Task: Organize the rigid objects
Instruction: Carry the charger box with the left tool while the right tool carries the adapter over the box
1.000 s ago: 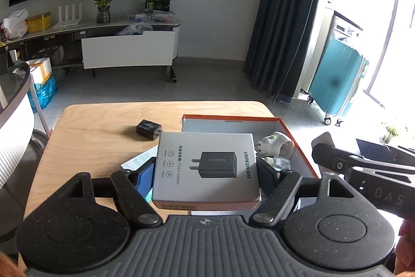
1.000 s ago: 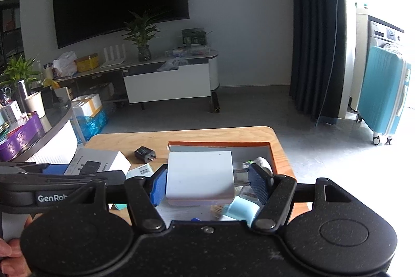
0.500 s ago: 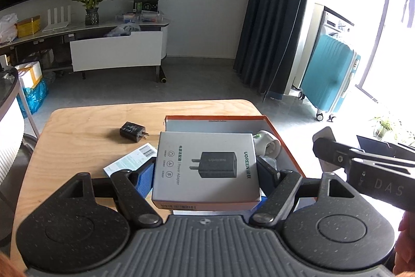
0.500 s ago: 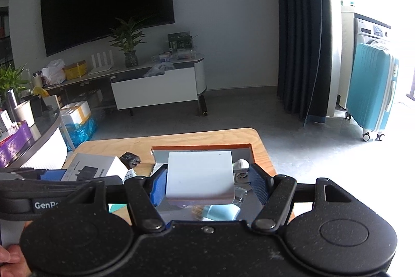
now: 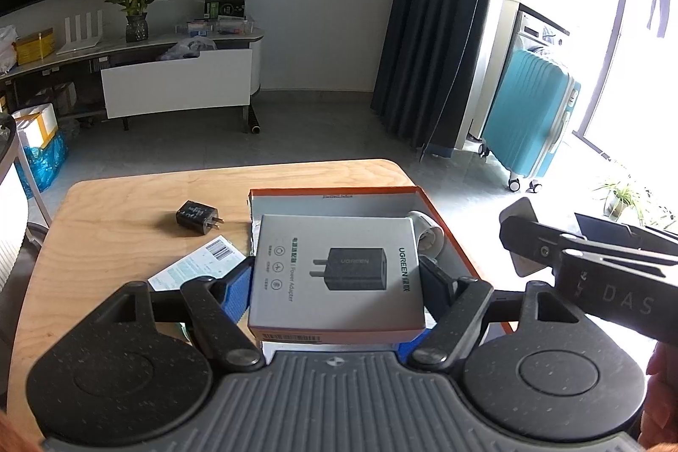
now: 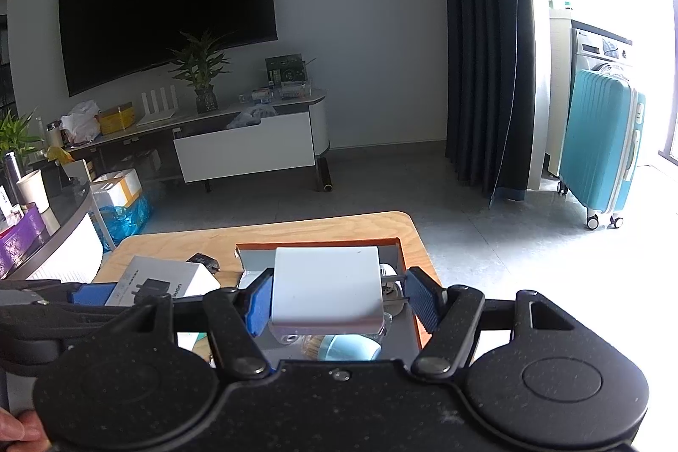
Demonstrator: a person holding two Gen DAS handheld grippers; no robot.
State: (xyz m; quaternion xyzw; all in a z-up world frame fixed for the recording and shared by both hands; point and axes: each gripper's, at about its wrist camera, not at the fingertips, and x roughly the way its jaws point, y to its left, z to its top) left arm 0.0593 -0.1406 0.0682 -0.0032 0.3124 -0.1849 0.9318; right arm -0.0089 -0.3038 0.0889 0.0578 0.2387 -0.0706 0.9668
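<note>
Two boxes held, each crosswise between my pads, above the orange-rimmed open cardboard tray (image 5: 449,227).
Left gripper (image 5: 334,282) clamps the grey printed adapter carton (image 5: 337,274); right gripper (image 6: 339,295) appears to clamp the plain white box (image 6: 326,289), nearer the tray.

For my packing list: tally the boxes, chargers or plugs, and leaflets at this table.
Boxes: 2 (orange box, grey adapter box)
Chargers or plugs: 3 (black charger, white plug, white charger)
Leaflets: 1 (leaflet)
Total: 6

The grey adapter box (image 5: 337,274) and white box (image 6: 326,289) hide most of the orange tray's (image 5: 440,217) contents.
</note>
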